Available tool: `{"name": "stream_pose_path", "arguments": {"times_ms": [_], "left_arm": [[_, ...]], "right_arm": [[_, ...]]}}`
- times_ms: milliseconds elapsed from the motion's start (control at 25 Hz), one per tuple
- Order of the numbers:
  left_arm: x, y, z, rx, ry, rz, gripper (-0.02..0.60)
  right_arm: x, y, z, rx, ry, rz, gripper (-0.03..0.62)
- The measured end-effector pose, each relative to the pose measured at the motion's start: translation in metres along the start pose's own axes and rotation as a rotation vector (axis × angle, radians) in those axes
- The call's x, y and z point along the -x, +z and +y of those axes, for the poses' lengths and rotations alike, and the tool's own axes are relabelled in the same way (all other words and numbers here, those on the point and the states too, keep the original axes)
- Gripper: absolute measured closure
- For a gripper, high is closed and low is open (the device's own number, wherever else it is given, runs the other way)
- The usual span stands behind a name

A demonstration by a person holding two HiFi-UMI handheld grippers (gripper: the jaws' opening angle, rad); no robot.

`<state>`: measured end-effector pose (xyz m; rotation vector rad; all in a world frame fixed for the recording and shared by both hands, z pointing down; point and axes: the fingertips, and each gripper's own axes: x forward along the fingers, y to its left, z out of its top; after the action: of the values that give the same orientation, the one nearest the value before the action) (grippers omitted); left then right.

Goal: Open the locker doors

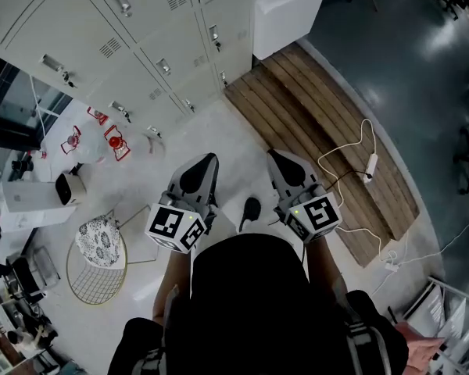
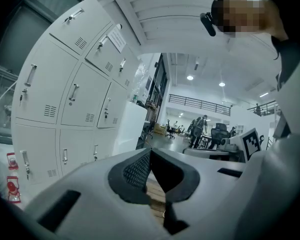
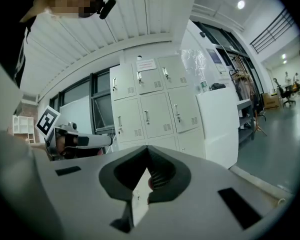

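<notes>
Pale floor (image 1: 219, 143) runs to the lockers (image 1: 141, 37) along its far left edge, every door closed. The left gripper (image 1: 210, 158) and right gripper (image 1: 273, 155) hover well short of the lockers, each with its jaws pressed together on nothing.

pale grey left hand-held gripper (image 1: 209, 159), right hand-held gripper (image 1: 273, 156), marker cubes (image 1: 176, 226), black top (image 1: 250, 319)

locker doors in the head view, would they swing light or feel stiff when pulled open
The locker doors look like thin vented sheet metal, so each would probably swing lightly and flex a little. The small handle looks smooth, so a pinch might slip. All are shut and may resist at first.
</notes>
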<state>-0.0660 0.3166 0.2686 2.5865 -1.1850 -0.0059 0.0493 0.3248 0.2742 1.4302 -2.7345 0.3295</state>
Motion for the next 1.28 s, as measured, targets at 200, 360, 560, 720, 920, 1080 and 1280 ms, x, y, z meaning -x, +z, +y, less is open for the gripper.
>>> {"name": "stream_pose_path", "arguments": {"times_ms": [200,360,560,720,920,1080,1280], "left_arm": [[-0.003,-0.006,0.014,0.004,0.021,0.014,0.563],[-0.010,-0.001,0.031,-0.009,0.018,0.003,0.563],[-0.033,0.009,0.063,-0.008,0.024,-0.022,0.563],[-0.059,0.022,0.093,-0.058,0.006,-0.023,0.563],[-0.094,0.039,0.134,-0.094,-0.021,-0.034,0.563],[-0.113,0.050,0.160,-0.063,-0.061,-0.032,0.563],[-0.130,0.052,0.191,-0.042,-0.081,0.001,0.563]], "right_arm": [[-0.011,-0.005,-0.002,-0.021,0.016,-0.014,0.591],[-0.028,-0.007,-0.006,-0.029,-0.001,-0.002,0.589],[-0.060,0.000,-0.014,-0.039,0.017,0.023,0.590],[-0.099,0.012,-0.025,-0.025,0.006,0.031,0.591],[-0.147,0.023,-0.037,-0.006,-0.032,0.049,0.591],[-0.179,0.027,-0.046,-0.003,-0.066,0.061,0.591],[-0.217,0.030,-0.056,0.010,-0.099,0.063,0.591]]}}
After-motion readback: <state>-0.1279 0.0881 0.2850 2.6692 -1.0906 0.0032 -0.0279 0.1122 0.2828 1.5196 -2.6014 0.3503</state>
